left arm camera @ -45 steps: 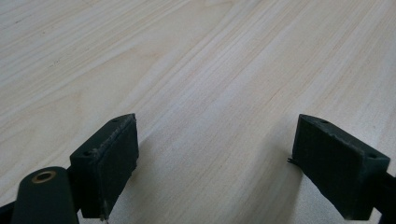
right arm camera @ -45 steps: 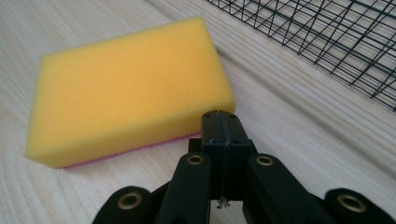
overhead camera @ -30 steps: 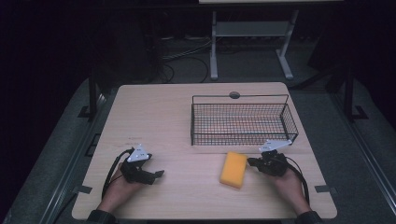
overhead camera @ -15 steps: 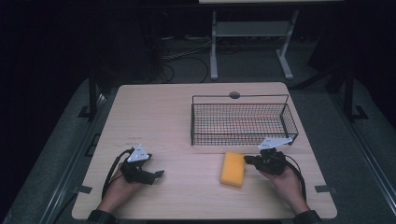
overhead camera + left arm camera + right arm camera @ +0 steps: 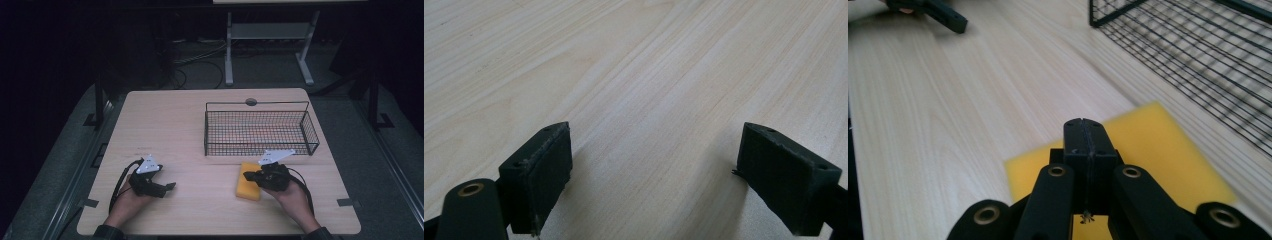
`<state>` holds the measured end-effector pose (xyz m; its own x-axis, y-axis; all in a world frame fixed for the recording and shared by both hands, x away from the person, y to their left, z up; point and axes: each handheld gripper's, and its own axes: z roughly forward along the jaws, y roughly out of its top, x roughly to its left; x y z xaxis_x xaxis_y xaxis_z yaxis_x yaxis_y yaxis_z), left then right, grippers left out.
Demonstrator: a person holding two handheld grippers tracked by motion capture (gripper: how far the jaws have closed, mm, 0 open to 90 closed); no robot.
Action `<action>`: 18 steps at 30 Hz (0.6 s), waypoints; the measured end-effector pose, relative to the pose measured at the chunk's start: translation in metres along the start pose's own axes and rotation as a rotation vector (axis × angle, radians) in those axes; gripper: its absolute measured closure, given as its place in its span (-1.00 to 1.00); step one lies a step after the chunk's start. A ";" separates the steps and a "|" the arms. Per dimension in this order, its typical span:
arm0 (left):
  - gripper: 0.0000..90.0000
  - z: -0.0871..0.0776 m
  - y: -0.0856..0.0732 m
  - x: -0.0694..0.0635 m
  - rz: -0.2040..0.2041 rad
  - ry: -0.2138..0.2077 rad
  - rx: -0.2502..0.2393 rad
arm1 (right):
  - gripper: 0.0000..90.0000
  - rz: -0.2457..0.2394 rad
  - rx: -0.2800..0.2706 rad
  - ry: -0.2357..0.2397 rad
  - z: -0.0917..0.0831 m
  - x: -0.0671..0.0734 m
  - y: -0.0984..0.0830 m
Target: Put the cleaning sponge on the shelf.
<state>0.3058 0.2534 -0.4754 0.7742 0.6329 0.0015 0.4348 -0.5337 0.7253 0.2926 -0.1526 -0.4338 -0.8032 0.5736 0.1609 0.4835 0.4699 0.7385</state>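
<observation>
Yellow sponge, flat rectangular slab, lower centre-right of the high view.
Right gripper was closed, empty, above it; left gripper stood open.

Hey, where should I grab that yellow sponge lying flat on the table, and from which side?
Take the yellow sponge across its narrower width, coming down from above. It lies flat beside the wire basket, so its long side edges are free. The right tongs are shut over it and would probably need opening first.
</observation>
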 end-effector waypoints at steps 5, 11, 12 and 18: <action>-0.69 0.000 0.000 0.000 0.000 0.000 0.000 | 0.99 -0.027 0.007 0.030 0.012 0.010 0.008; -0.69 0.000 0.000 0.000 0.000 0.000 0.000 | 0.99 -0.048 0.027 0.060 0.024 0.019 0.013; -0.69 0.000 0.000 0.000 0.000 0.000 0.000 | 0.99 -0.048 0.027 0.060 0.024 0.019 0.013; -0.69 0.000 0.000 0.000 -0.002 -0.001 -0.001 | 0.99 -0.067 0.066 0.064 0.033 0.025 0.012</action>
<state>0.3057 0.2533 -0.4755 0.7738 0.6334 -0.0005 0.4358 -0.5318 0.7262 0.2894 -0.1102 -0.4427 -0.8541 0.4962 0.1557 0.4481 0.5501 0.7047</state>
